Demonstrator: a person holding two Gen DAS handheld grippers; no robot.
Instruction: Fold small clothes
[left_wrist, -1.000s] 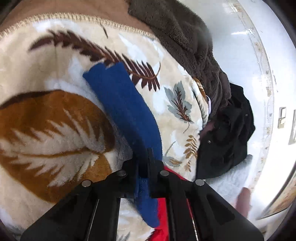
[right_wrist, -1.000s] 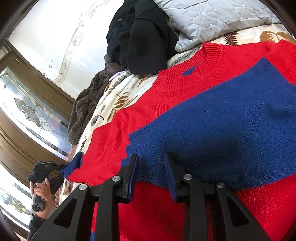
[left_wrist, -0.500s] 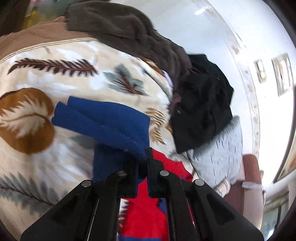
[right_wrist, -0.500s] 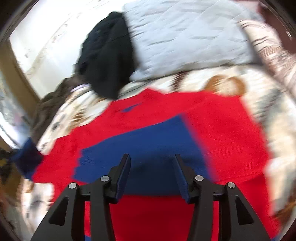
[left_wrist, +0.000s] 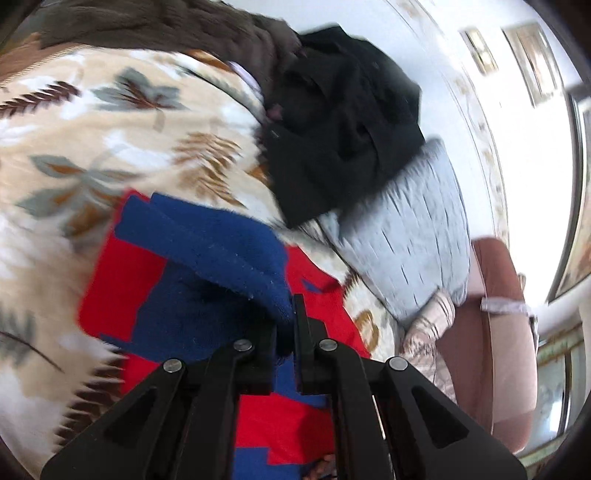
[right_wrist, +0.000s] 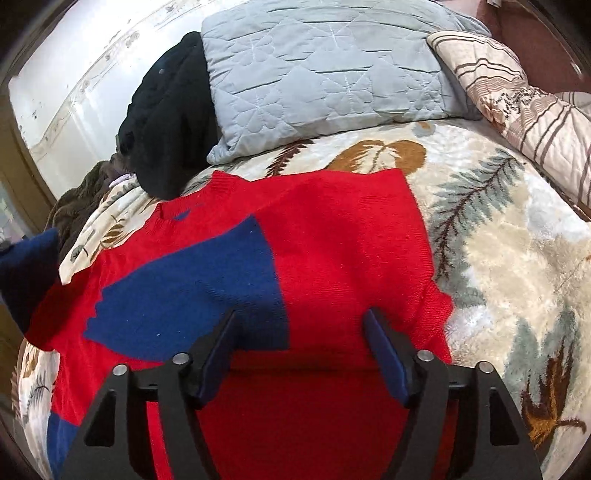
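A small red and blue knit sweater (right_wrist: 332, 240) lies flat on a leaf-patterned blanket (right_wrist: 509, 258), neck toward the pillows. One blue sleeve is folded across its chest. My left gripper (left_wrist: 291, 325) is shut on the other blue sleeve (left_wrist: 221, 251) and holds it lifted over the sweater's body (left_wrist: 122, 280). That sleeve shows at the left edge of the right wrist view (right_wrist: 26, 273). My right gripper (right_wrist: 299, 339) is open and empty, just above the sweater's lower red part.
A grey quilted pillow (right_wrist: 325, 74) and a striped pillow (right_wrist: 524, 96) lie beyond the sweater. A black garment (right_wrist: 170, 118) and a brown fleece (left_wrist: 147, 22) are piled at the bed's far left. A white wall (left_wrist: 461, 74) stands behind.
My left gripper has carried the blue sleeve from the bare blanket in over the sweater's body. My right gripper has opened wider and swung right along the sweater.
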